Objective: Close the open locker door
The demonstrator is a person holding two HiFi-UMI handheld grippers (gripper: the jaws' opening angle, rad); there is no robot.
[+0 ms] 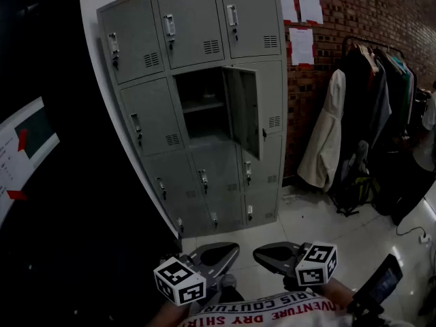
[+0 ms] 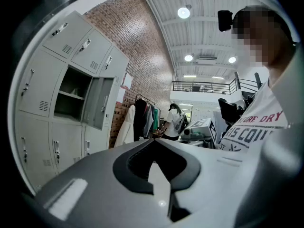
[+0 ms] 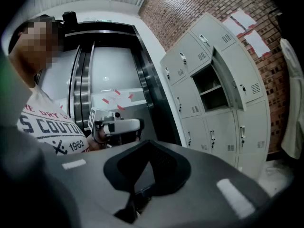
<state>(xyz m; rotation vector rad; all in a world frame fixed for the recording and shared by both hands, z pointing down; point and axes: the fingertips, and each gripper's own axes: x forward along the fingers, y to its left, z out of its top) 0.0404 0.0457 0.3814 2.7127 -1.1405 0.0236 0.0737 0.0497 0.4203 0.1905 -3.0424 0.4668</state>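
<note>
We hold our left gripper (image 1: 221,253) and right gripper (image 1: 270,253) closed, empty, well apart from the open grey metal locker door (image 1: 244,111).

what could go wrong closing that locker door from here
The open door shows only a thin edge toward the person, so the shut right gripper could slip off it while pushing. Pushed too hard, the door may slam and bounce back instead of latching.

Open locker door (image 1: 243,110) mid-cabinet, coat rack (image 1: 371,53) to its right
</note>
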